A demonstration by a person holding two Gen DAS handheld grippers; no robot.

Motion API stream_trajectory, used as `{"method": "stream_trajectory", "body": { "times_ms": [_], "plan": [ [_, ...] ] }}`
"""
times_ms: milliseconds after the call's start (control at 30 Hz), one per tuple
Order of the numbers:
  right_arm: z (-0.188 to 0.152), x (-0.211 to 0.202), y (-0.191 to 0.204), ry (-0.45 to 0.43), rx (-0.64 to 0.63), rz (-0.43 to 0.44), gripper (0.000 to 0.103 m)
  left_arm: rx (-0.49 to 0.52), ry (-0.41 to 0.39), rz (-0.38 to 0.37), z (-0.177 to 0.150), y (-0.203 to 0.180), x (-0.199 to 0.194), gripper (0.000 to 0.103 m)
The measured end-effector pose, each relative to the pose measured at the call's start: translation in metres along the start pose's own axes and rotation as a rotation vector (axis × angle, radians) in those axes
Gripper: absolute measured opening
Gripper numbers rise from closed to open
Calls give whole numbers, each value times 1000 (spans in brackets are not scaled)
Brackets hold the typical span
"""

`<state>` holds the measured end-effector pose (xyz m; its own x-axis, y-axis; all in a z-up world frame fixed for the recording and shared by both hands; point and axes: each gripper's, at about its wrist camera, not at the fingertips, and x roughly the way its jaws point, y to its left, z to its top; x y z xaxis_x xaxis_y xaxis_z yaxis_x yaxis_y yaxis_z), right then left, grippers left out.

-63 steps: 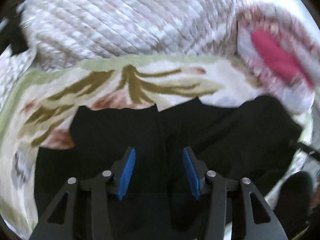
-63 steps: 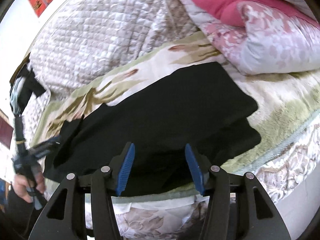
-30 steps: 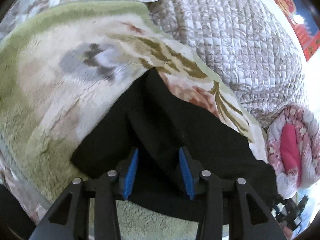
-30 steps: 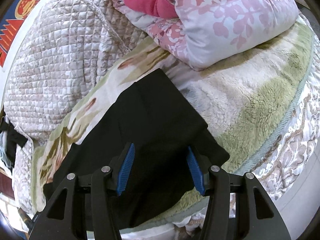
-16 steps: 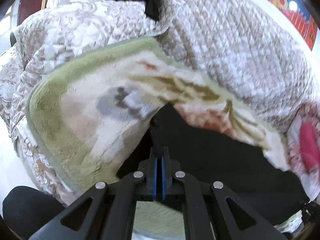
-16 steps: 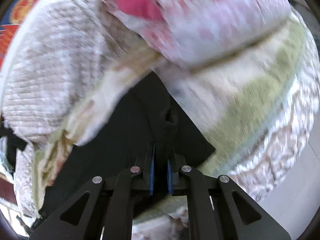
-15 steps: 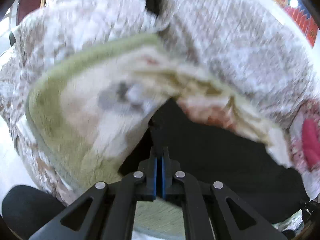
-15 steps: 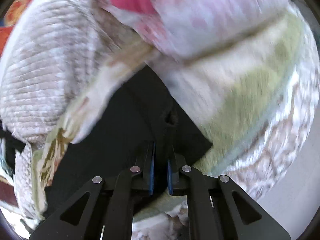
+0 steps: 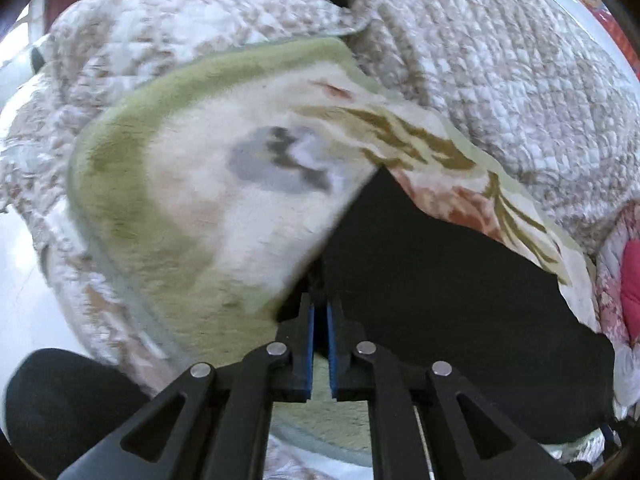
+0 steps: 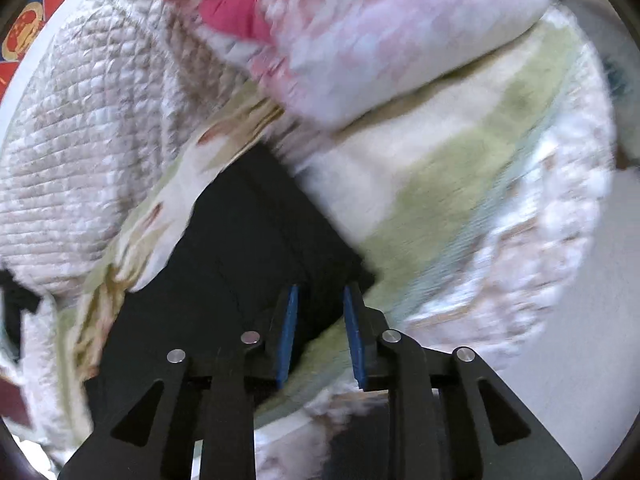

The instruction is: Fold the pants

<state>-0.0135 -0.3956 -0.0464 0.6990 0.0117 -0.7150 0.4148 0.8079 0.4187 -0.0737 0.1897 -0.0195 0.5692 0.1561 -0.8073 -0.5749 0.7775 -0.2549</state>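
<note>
1. One pair of black pants (image 9: 448,280) lay spread on a bed, on top of one fleece blanket (image 9: 192,216) with a green border and a leaf pattern.
2. Under this blanket there was one quilted cover (image 9: 500,60) in beige and white, which filled the upper part of both views.
3. One folded pink floral comforter (image 10: 392,40) with a red inner side lay at the far end of the pants, on the blanket.
4. Two grippers were in view, one in each camera, and each had two blue pads.
5. The left gripper (image 9: 319,312) had its fingers nearly together. They were opening a little, but they were grasping one corner of the pants, and the black cloth ran out from between the pads.
6. The right gripper (image 10: 319,320) had its fingers clearly apart and opening. Another corner of the pants lay in the gap between them, and the pads did not press on it.
7. One dark rounded shape (image 9: 64,404) showed at the lower left of the left view; I cannot tell what it was.
8. The right view was blurred.
</note>
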Motion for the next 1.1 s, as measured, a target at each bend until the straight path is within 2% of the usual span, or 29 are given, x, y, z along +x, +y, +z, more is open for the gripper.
{"method": "stream_trajectory", "body": {
  "times_ms": [67,133,233,267,300,333,367,500,567,700,833,933,967,1000,1100],
  "plan": [
    [6,-15,3,-67,-36,-35,24,-13,-37,25,6,4,-9,9],
    [10,-18,15,-89,-106,-13,24,0,-68,17,13,-1,-17,9],
    [2,-2,39,-40,-241,30,24,68,-93,-58,19,-27,-21,12],
    [-4,13,47,3,-295,30,24,99,-84,-92,19,-39,-19,16],
    [-7,25,49,47,-320,12,24,133,-62,-132,17,-51,-14,26],
    [-11,39,50,99,-328,-20,24,165,-38,-165,15,-62,-7,32],
    [-11,44,47,107,-312,-29,24,189,-14,-171,11,-70,1,32],
    [0,32,62,24,-361,3,24,282,130,-137,-2,-95,35,32],
    [4,34,76,11,-417,34,25,336,117,-132,-2,-111,37,32],
    [14,49,107,-16,-512,74,42,419,56,-141,4,-141,36,32],
    [25,76,122,-11,-554,44,42,477,28,-118,17,-161,57,32],
    [34,97,119,4,-564,-11,42,473,29,-56,30,-155,80,32],
    [37,105,114,7,-552,-55,42,455,34,-37,33,-149,87,32],
    [40,107,107,2,-536,-71,46,435,34,-30,37,-141,92,35],
    [43,104,100,-11,-509,-40,49,377,24,-23,48,-117,97,37]
  ]
}}
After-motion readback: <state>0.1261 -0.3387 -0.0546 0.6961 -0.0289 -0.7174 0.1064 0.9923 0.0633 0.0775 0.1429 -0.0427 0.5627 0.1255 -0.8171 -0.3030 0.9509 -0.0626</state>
